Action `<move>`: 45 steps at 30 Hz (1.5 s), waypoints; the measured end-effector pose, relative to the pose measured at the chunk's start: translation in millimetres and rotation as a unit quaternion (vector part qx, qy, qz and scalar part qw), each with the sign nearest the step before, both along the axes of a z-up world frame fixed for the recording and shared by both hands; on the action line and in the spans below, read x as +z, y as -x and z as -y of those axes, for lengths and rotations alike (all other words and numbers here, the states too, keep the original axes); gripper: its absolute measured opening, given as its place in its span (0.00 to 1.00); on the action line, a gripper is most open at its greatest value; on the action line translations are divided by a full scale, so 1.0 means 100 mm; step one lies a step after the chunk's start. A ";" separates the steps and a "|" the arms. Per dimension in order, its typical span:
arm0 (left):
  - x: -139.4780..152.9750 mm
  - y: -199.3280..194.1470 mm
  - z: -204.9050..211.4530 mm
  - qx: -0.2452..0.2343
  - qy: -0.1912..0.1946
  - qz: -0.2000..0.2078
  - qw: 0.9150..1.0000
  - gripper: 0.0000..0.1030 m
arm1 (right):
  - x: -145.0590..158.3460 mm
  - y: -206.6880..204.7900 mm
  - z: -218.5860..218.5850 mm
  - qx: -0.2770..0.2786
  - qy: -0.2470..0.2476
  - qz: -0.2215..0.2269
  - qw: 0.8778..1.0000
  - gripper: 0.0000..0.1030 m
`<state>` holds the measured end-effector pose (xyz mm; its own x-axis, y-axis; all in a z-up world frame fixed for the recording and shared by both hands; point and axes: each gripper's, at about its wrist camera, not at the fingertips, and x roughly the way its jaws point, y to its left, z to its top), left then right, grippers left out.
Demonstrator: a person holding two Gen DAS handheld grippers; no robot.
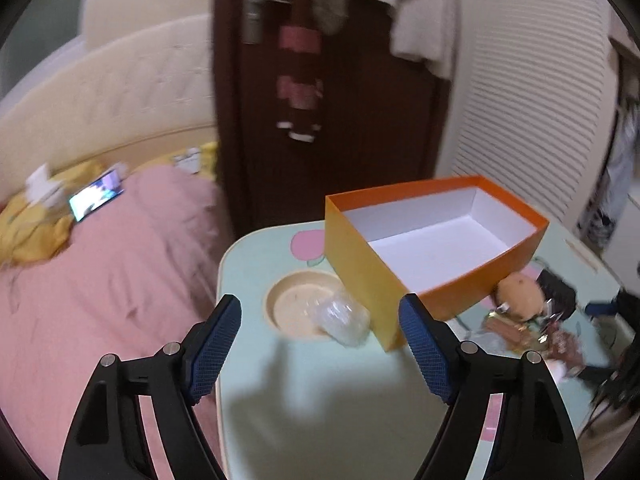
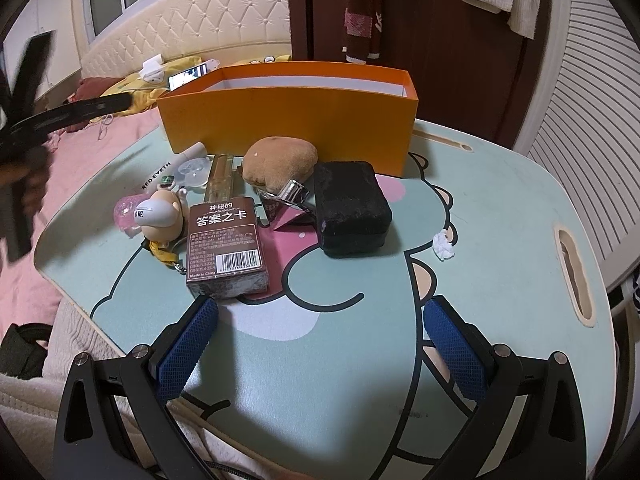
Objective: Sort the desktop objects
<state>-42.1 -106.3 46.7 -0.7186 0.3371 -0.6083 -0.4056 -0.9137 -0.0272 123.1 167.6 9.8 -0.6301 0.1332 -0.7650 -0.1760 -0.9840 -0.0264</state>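
Orange box (image 2: 288,120) empty (white inside); card pack (image 2: 224,248) before it; both hand-held grippers (image 1: 320,340) (image 2: 320,344) spread apart.

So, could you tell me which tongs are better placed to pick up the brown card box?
Probably the right tongs: open, with the brown card box just ahead. The left tongs face the orange box.

A cartoon-printed lap table (image 2: 500,208) carries an orange box (image 2: 288,120) and clustered trinkets (image 2: 256,216).

The orange box (image 2: 288,120) hides its own floor; clutter (image 1: 532,320) blurs.
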 end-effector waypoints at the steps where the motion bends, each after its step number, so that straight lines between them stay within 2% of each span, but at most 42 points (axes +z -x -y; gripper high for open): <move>1: -0.03 0.08 0.01 -0.012 0.001 0.000 1.000 0.75 | 0.00 0.00 -0.01 0.000 0.000 0.000 1.000 1.00; 4: -0.06 0.33 0.10 -0.043 -0.034 0.018 0.998 0.65 | 0.00 0.01 -0.01 0.001 0.000 -0.001 1.000 1.00; 6: -0.10 0.45 0.12 -0.050 -0.053 0.038 0.997 0.65 | 0.00 0.02 -0.02 0.000 0.000 -0.001 1.000 1.00; 9: -0.19 0.56 0.07 -0.070 -0.061 0.083 0.992 0.64 | -0.01 0.04 -0.02 0.000 0.000 -0.001 1.000 1.00; 12: -0.26 0.60 -0.02 -0.088 -0.052 0.109 0.989 0.63 | -0.01 0.06 -0.02 0.001 -0.001 -0.001 1.000 1.00; 14: -0.31 0.61 -0.07 -0.105 -0.054 0.132 0.984 0.42 | 0.00 0.06 -0.03 0.001 -0.001 -0.001 1.000 1.00; 15: -0.35 0.62 -0.09 -0.115 -0.055 0.147 0.981 0.28 | 0.00 0.06 -0.03 0.001 -0.001 -0.001 1.000 1.00; 19: -0.31 0.54 -0.19 -0.126 -0.033 0.135 0.982 0.28 | 0.00 0.05 -0.01 0.002 -0.001 -0.001 1.000 1.00; 23: -0.15 0.41 -0.12 -0.108 -0.080 0.130 0.982 0.28 | 0.00 0.05 -0.02 0.001 0.000 -0.002 1.000 1.00; 25: -0.05 0.29 -0.06 -0.093 -0.090 0.114 0.985 0.28 | 0.00 0.06 -0.02 0.001 0.000 -0.002 1.000 1.00; 27: 0.06 0.08 0.03 -0.074 -0.115 0.096 0.986 0.28 | 0.00 0.06 -0.02 0.002 0.000 -0.002 1.000 1.00; 29: 0.10 -0.05 0.07 -0.060 -0.141 0.092 0.984 0.28 | 0.00 0.06 -0.02 0.002 0.000 -0.002 1.000 1.00; 40: 0.61 -0.17 -0.46 -0.062 -0.180 0.041 0.981 0.28 | 0.01 0.05 -0.04 0.005 0.001 -0.004 1.000 1.00; 45: 0.62 0.08 -0.81 -0.035 -0.146 0.040 0.988 0.28 | 0.00 0.04 -0.04 0.007 0.001 -0.006 1.000 1.00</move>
